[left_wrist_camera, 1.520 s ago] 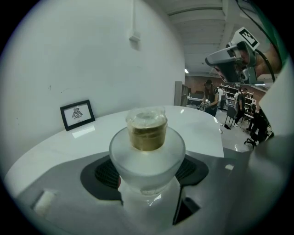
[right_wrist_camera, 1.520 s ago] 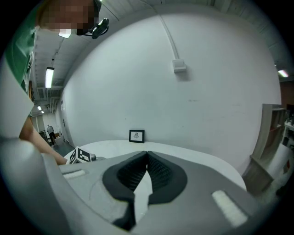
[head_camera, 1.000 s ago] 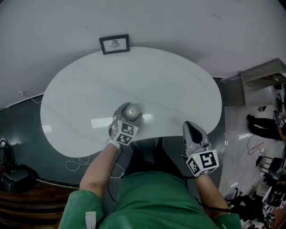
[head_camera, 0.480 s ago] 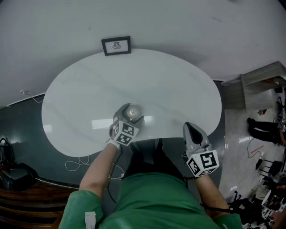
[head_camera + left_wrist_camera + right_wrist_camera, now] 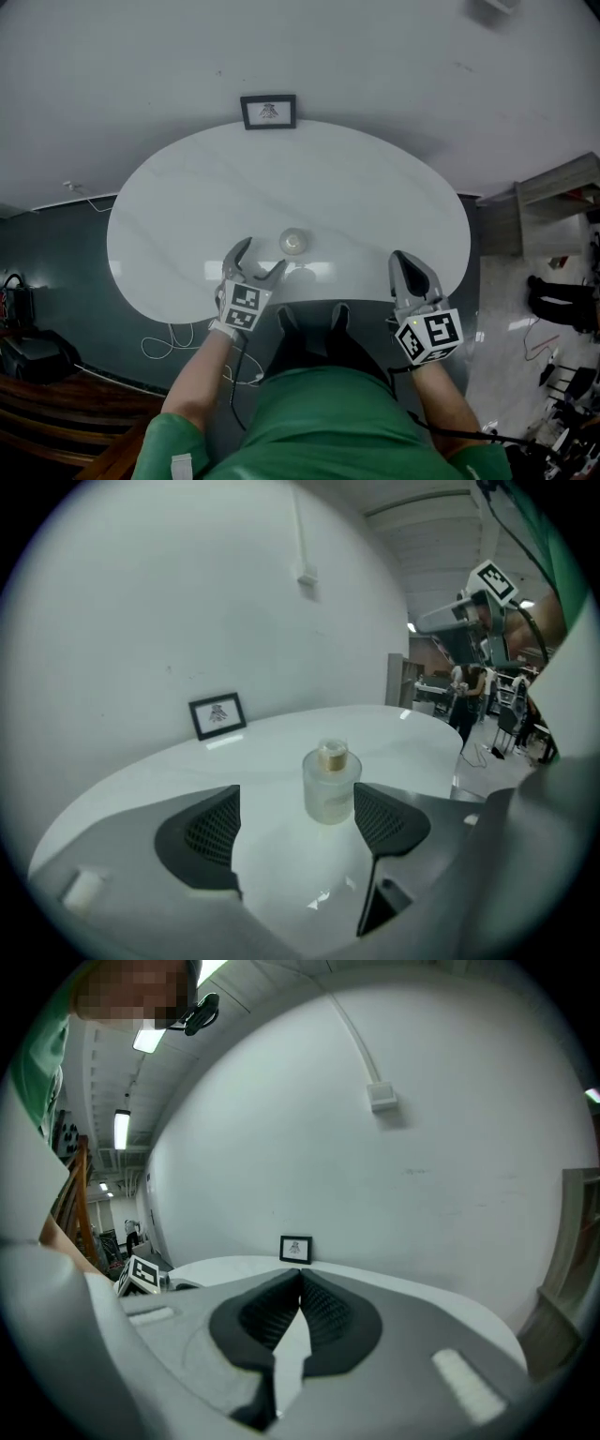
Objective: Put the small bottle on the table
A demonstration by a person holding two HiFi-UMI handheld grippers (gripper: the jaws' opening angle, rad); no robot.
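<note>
White oval table [image 5: 187, 216] fills the head view, with a small framed picture [image 5: 268, 112] upright at its far edge against the wall; the small bottle [image 5: 293, 242] stands on the tabletop toward the near edge, about mid-width. Left gripper [image 5: 262, 255] sits just near-left of the bottle, over the near rim, jaws spread wide and opening, tips pointing toward the bottle without touching it. Right gripper [image 5: 403, 258] hangs over the near right edge of the table, well apart from the bottle, jaws drawn to a point. Left gripper view: the bottle [image 5: 330, 785] is upright on the table, clear glass body with a gold collar at the neck, standing just past the jaw tips and closer to the right one; the pads are apart from it and nothing lies between them; the framed picture shows far left, the right gripper far right. Right gripper view: both pads meet at the tips, nothing between them; the framed picture [image 5: 296, 1249] is straight ahead on the far side
</note>
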